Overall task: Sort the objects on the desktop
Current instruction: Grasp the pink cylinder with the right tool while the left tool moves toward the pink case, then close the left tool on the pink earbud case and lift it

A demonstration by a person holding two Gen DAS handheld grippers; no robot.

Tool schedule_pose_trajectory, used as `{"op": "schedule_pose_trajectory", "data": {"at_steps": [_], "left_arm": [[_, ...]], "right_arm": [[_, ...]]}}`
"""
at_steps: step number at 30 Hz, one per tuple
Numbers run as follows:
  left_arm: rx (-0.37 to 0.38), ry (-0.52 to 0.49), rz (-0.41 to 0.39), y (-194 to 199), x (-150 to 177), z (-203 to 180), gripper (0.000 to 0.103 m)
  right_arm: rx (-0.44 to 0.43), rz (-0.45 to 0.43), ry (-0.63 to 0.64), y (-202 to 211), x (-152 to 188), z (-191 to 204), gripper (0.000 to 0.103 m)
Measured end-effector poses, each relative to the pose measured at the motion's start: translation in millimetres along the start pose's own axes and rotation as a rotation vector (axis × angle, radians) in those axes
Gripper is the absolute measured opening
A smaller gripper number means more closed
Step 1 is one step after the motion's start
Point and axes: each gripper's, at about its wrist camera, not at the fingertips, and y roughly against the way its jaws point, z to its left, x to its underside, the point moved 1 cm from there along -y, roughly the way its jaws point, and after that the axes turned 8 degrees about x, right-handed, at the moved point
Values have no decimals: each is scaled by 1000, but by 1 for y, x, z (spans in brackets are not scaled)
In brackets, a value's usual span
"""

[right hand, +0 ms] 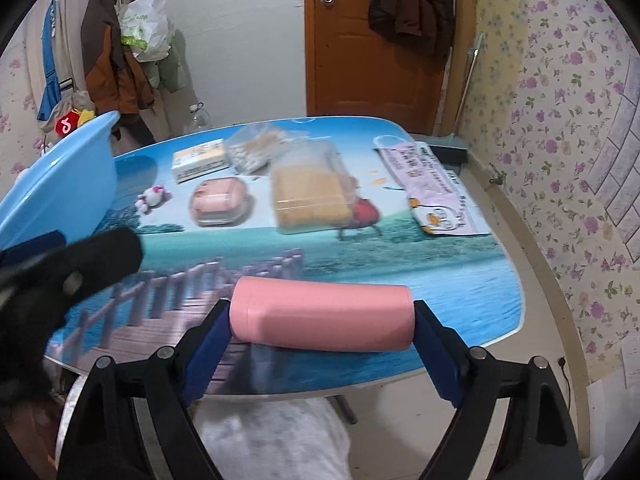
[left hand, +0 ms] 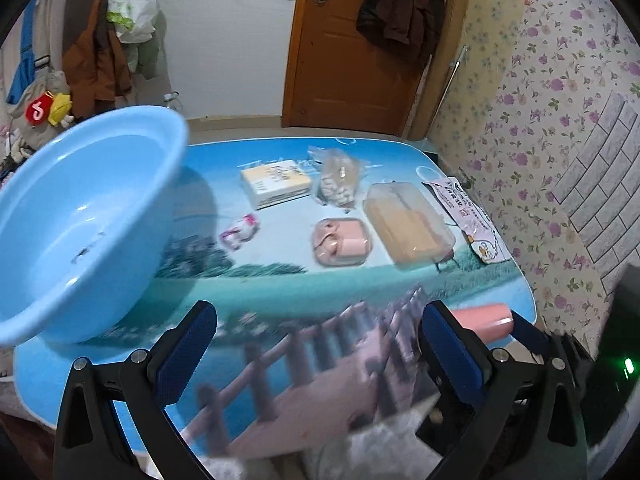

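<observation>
Counter (left hand: 280, 288) with printed seaside-and-boardwalk top. On it: blue basin (left hand: 80, 216) at left edge, small pink-white toy (left hand: 239, 232), yellow-white box (left hand: 276, 182), bag of pale pieces (left hand: 338, 184), pink case (left hand: 343, 242), clear box with yellow contents (left hand: 410, 224), printed packet (left hand: 472, 218) at right.

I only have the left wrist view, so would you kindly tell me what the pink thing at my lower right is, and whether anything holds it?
Observer: It is a pink cylinder, lying crosswise and clamped end to end by the right hand-held gripper.
Operator: Thank you. Is it resting on the table?
Observer: I cannot tell whether it touches; it sits over the near edge of the table.
Operator: Does it have a lid?
Observer: A seam rings it near its left end, which looks like a cap.
</observation>
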Motion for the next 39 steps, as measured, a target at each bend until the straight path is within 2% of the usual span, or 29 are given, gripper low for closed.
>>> {"op": "schedule_pose_trajectory", "data": {"at_steps": [7,9,11,13,24,26,30,33,34,39], "left_arm": [[-45,41,12,-39,-13,-3,102],[-74,41,17,-47,-14,-1,97],[-88,52,40,-57,-16,2,86],[-88,68,61,-64,-17,4,83],[-108,32,72,-86,-22,-12,83],[-128,36,65,-88,-24,-12,76],[-153,21,53,-91,-25,-14,70],[-167,8,46,-91,-26,-16,57],[-162,6,42,-90,-27,-16,49],[-159,-3,36,-91,-27,-16,47]], "right_arm": [[15,-1,-41,-8,-3,-29,88],[17,-5,-48,-11,-4,-35,88],[16,-8,-49,-11,-4,-37,88],[13,-12,-51,-13,-5,-40,88],[2,-38,-43,-16,-5,-42,89],[1,-42,-42,-15,-5,-42,89],[-2,-47,-42,-16,-4,-42,89],[-6,-46,-45,-16,-4,-42,89],[-7,-46,-46,-16,-4,-43,89],[-9,-47,-45,-16,-3,-43,89]]}}
